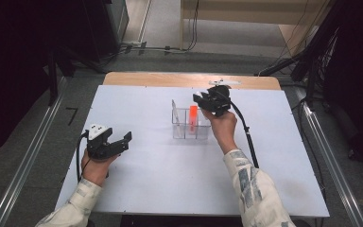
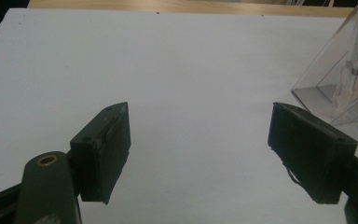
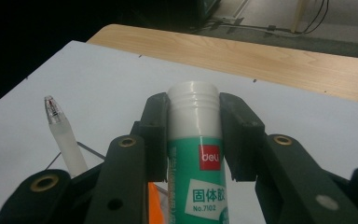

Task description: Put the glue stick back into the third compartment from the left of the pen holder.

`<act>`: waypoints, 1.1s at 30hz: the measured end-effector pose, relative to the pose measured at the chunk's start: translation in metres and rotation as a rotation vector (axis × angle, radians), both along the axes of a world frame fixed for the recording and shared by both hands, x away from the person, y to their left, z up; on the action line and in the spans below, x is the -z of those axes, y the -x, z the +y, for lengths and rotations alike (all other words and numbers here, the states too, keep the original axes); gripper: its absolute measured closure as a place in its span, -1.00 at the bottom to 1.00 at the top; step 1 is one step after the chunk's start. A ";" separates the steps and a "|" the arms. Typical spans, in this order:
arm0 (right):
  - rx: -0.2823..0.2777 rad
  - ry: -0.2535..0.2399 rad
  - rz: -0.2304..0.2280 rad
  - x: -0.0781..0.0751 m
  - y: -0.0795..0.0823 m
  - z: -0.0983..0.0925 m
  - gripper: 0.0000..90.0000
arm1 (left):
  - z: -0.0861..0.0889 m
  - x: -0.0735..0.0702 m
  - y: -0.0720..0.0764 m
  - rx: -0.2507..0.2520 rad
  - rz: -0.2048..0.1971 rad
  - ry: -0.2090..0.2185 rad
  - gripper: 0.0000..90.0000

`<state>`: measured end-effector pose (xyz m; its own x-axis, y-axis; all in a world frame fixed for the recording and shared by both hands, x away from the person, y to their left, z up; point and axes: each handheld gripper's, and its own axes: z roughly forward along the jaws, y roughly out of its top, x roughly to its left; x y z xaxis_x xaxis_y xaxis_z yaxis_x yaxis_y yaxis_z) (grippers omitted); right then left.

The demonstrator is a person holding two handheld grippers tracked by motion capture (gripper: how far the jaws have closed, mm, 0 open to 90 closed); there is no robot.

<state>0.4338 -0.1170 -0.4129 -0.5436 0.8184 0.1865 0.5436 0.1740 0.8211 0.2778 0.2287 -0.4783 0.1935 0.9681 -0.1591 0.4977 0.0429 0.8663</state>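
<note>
The person wears a pale long-sleeved top printed with grey-blue patches, seen on the right sleeve and the left sleeve. The left gripper is matt black, with a grey three-cornered plate on top and a thin black cable. Its fingers are blocky black pads with small screw holes, on arms with brass-ringed holes. The right gripper is equally black, trailing a thick black cable; its fingers show the same brass-ringed holes.
</note>
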 end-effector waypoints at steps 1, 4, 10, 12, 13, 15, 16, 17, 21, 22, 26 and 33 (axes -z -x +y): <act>0.002 0.001 -0.001 0.000 0.000 0.000 0.40 | 0.000 0.000 0.000 0.000 0.000 0.000 -0.52; 0.001 -0.001 0.002 0.000 0.000 0.000 0.39 | 0.000 0.000 0.000 -0.001 0.000 0.001 -0.52; 0.003 -0.007 0.000 0.000 0.000 0.000 0.39 | 0.000 0.000 0.000 -0.002 -0.001 -0.001 -0.52; 0.004 -0.007 0.000 -0.001 0.000 -0.001 0.39 | 0.000 0.000 0.000 -0.002 -0.001 -0.001 -0.52; 0.002 -0.008 0.001 -0.001 0.000 -0.001 0.39 | 0.000 0.000 0.000 -0.002 0.000 0.000 -0.52; 0.004 -0.008 0.003 -0.001 0.000 -0.001 0.39 | 0.000 0.000 0.000 -0.002 0.000 0.000 -0.53; 0.004 -0.009 0.005 -0.001 0.000 -0.001 0.39 | 0.000 0.000 0.000 -0.002 -0.001 0.000 -0.52; 0.004 -0.010 0.005 -0.001 0.000 -0.001 0.39 | 0.000 0.000 0.000 -0.002 -0.001 -0.001 -0.52; 0.003 -0.019 0.008 -0.002 0.001 -0.001 0.39 | 0.000 0.000 0.000 -0.002 -0.001 -0.001 -0.53; 0.004 -0.021 0.005 -0.002 0.001 -0.001 0.39 | 0.000 0.000 0.000 -0.003 -0.001 0.000 -0.52; 0.004 -0.020 0.008 -0.003 0.001 -0.002 0.39 | 0.000 0.000 0.000 -0.003 -0.001 0.000 -0.52; 0.004 -0.024 0.008 -0.003 0.002 -0.002 0.39 | 0.001 0.000 0.000 -0.001 -0.002 0.000 -0.52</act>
